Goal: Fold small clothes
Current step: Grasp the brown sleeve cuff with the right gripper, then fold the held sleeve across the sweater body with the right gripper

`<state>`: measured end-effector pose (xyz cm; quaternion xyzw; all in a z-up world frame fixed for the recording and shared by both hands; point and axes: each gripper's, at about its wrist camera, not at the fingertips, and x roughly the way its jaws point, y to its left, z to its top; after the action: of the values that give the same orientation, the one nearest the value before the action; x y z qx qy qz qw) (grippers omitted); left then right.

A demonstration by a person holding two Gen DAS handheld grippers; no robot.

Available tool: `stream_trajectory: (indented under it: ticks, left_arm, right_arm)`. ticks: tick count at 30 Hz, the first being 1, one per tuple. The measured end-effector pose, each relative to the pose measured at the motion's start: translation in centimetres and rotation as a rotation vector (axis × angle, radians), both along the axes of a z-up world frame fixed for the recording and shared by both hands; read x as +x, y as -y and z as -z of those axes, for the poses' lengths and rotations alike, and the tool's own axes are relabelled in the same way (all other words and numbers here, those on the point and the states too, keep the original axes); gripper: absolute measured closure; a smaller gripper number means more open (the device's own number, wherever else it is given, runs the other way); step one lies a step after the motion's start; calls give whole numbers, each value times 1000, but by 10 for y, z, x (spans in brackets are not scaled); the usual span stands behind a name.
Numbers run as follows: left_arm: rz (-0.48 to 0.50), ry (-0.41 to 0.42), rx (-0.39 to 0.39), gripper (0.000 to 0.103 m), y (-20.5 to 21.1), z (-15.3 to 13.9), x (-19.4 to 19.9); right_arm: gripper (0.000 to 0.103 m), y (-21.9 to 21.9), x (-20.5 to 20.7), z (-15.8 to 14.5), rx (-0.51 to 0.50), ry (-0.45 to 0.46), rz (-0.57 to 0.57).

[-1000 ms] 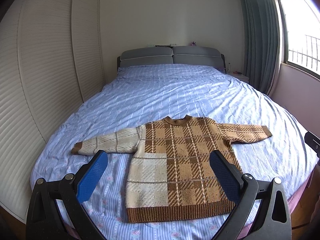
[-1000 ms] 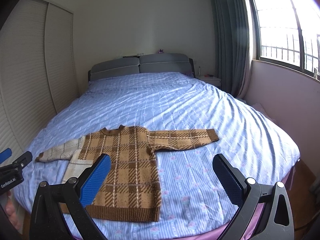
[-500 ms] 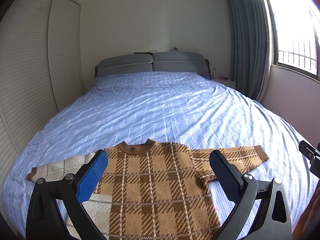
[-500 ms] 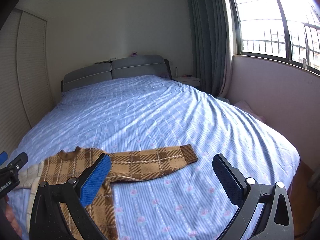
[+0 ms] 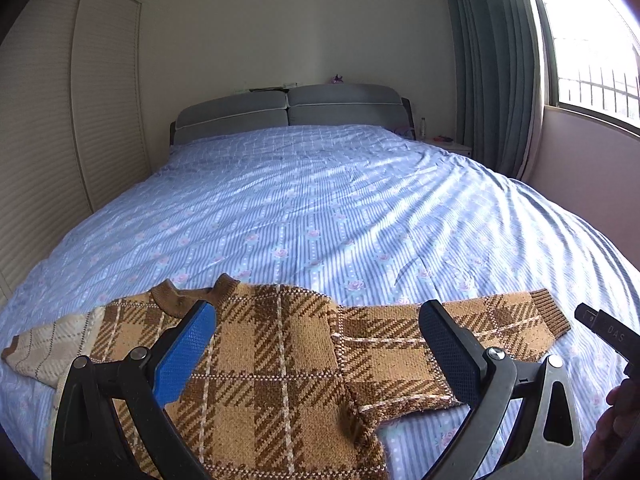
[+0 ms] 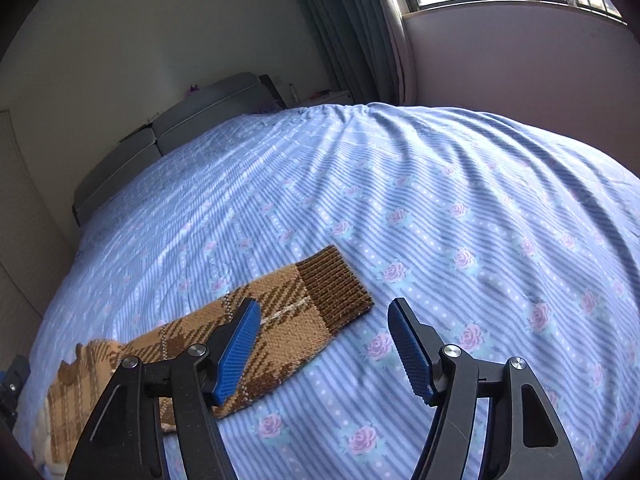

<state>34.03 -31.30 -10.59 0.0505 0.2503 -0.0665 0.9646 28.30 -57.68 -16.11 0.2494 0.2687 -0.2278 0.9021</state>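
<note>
A small brown plaid sweater (image 5: 272, 368) lies flat on the blue striped bedsheet (image 5: 320, 216), sleeves spread; its left sleeve (image 5: 44, 348) is cream. My left gripper (image 5: 316, 356) is open and empty, low over the sweater's chest and right shoulder. My right gripper (image 6: 324, 344) is open and empty, just above the right sleeve's ribbed cuff (image 6: 332, 288), with its left pad (image 6: 238, 354) over the sleeve (image 6: 248, 332). The right gripper's edge shows in the left wrist view (image 5: 608, 332).
The grey headboard (image 5: 288, 110) is at the far end of the bed. A louvred wardrobe (image 5: 52, 128) stands at the left. Curtains (image 5: 492, 68), a window (image 5: 592, 40) and a nightstand (image 5: 448, 145) are at the right.
Both grippers have moved forward and down toward the sweater. The left one now hovers over the chest; the right one has swung to the right sleeve's cuff.
</note>
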Motion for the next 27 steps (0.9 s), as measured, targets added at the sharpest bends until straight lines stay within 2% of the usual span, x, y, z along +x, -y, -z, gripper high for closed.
stream_trajectory:
  ticks: [5,9,12,14,16,20,27]
  left_arm:
    - [11,-8,14,0,15,14,12]
    - [7,-15,21,0,18,22,24]
    - [-2,-26,20,0,18,26,30]
    - [-6,-32,22,0,16,27,32]
    - [-13,-33,22,0,12,27,33]
    - [-36,-45,11,0,-5,23,32]
    - [-124,-57,9,0,-69,5,27]
  right_arm:
    - [43,22,16,28,60,-11,22]
    - [64,34,28,47,134,-14,6]
    - [69,42,36,60,184,-16,10]
    - [76,44,38,63,191,-7,19]
    - [89,44,39,64,208,8,23]
    - [91,36,38,51,186,46,10]
    - [92,-22,54,-16,41,114,-83]
